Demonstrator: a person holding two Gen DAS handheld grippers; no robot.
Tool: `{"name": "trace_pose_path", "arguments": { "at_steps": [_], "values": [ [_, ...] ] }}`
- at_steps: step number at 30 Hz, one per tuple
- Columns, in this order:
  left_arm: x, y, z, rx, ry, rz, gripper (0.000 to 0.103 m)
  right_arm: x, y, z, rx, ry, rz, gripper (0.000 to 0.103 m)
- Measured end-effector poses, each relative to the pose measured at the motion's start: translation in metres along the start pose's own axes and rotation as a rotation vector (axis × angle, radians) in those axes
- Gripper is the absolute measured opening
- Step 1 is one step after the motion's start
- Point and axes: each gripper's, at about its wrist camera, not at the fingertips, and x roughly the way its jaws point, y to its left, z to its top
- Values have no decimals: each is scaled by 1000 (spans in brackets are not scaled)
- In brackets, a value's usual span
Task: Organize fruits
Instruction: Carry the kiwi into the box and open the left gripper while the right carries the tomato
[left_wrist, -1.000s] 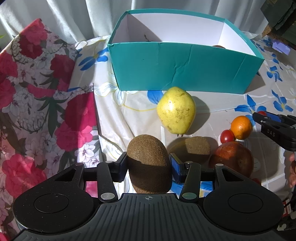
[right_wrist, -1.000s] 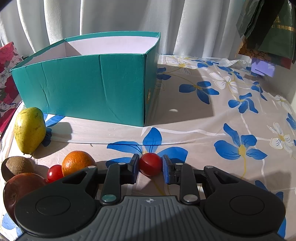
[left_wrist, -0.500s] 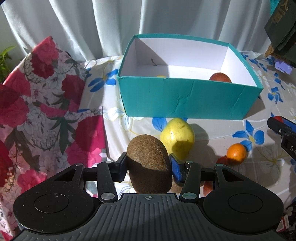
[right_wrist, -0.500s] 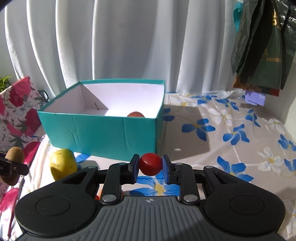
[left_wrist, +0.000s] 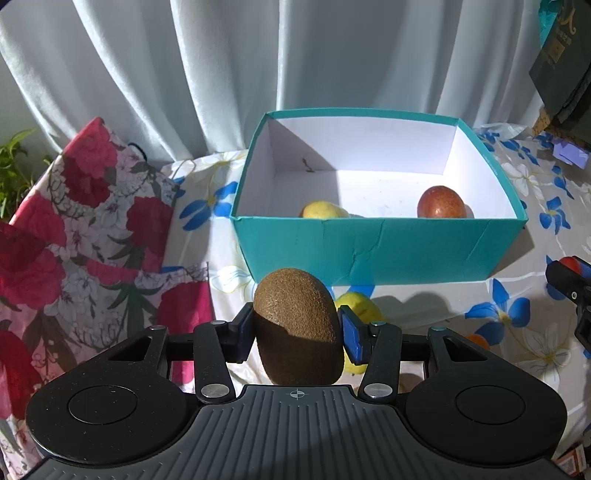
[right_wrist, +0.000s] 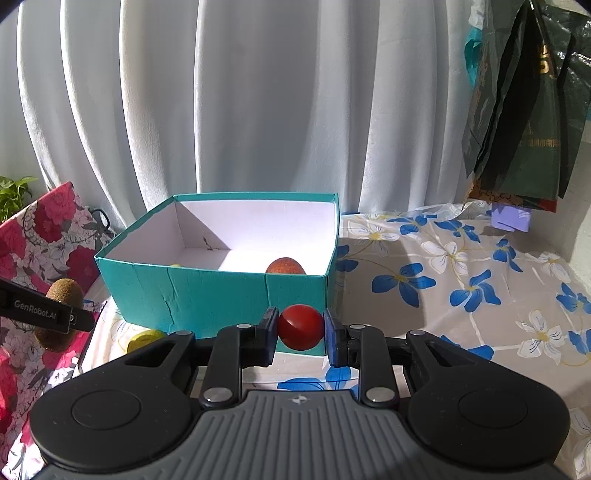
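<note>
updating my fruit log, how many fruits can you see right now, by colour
brown: 1, the kiwi in the left tool
red: 2, the small red fruit in the right tool and the reddish fruit in the teal box
yellow: 2, one in the box, one on the cloth behind the kiwi
orange: 1, partly hidden
total: 6

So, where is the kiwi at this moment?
In the left wrist view the kiwi sits clamped in the left gripper, off the table, in front of the teal box.
</note>
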Motion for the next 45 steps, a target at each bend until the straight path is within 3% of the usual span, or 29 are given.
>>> {"name": "trace_pose_path", "arguments": {
  "at_steps": [25,45],
  "values": [
    [37,-25,72,35,-56,26,52,14,-10,22,41,-45,-15,25],
    [81,-36,104,55,-64,36,52,20,-16,31,62,-63,-35,25]
  ]
}}
